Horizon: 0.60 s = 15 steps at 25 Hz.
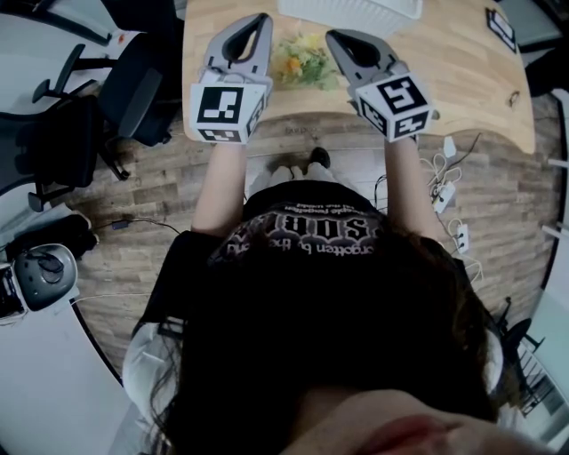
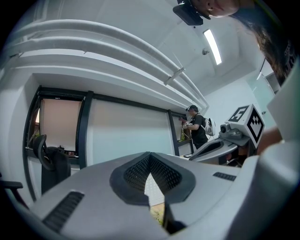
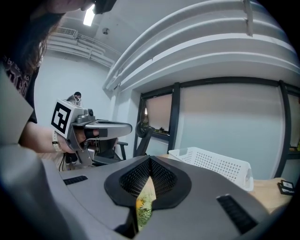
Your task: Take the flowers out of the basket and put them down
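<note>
A bunch of yellow and green flowers (image 1: 302, 59) lies on the wooden table (image 1: 462, 84), near its front edge. My two grippers hover over that edge, one on each side of the flowers and apart from them. The left gripper (image 1: 263, 18) is shut with nothing between its jaws, and so is the right gripper (image 1: 331, 37). The white perforated basket (image 1: 351, 11) stands behind the flowers at the table's far side. In the right gripper view the basket (image 3: 211, 164) sits to the right, and a sliver of the flowers (image 3: 144, 207) shows under the closed jaws.
Dark office chairs (image 1: 133, 84) stand left of the table. A black flat object (image 1: 502, 27) lies at the table's far right. Power strips and cables (image 1: 449, 191) lie on the wood floor to the right. A person (image 2: 197, 127) stands far off across the room.
</note>
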Motion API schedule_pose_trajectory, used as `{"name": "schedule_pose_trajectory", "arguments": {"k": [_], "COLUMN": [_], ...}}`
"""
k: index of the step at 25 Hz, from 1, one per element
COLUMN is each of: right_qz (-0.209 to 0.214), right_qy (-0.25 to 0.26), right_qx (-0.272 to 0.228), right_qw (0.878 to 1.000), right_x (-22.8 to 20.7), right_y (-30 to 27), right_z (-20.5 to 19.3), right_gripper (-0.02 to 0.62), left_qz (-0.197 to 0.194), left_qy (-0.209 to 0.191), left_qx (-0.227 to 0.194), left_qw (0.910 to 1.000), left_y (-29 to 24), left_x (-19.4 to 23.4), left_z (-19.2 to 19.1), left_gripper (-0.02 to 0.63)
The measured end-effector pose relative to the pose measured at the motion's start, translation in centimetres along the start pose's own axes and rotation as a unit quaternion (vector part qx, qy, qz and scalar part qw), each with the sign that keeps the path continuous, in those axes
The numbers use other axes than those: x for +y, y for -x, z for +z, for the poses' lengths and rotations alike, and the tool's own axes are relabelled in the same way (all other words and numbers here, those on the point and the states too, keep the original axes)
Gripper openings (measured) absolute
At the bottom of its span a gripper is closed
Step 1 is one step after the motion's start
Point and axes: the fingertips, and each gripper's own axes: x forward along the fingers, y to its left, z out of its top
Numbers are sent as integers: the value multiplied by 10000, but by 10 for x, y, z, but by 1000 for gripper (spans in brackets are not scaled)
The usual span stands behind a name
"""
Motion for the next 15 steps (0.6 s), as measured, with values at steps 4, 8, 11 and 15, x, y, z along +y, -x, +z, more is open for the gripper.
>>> {"name": "schedule_pose_trajectory", "arguments": {"k": [4, 8, 11, 15], "right_qz": [49, 39, 12, -30], "right_qy": [53, 74, 108, 174], "right_qx": [4, -53, -126, -284], "right_qw": [10000, 10000, 9999, 9994], "right_x": [7, 9, 8, 7], "right_y": [-3, -3, -3, 0], "right_z": [0, 3, 6, 13], "right_gripper": [26, 26, 26, 26], "left_qz": [36, 52, 75, 83], "left_qy": [15, 17, 13, 3], "left_qx": [-20, 32, 25, 18], "left_qw": [10000, 10000, 10000, 10000], "left_y": [3, 5, 4, 4], "left_x": [3, 4, 5, 4], "left_z": [0, -3, -3, -2], "left_gripper": [2, 2, 2, 2]}}
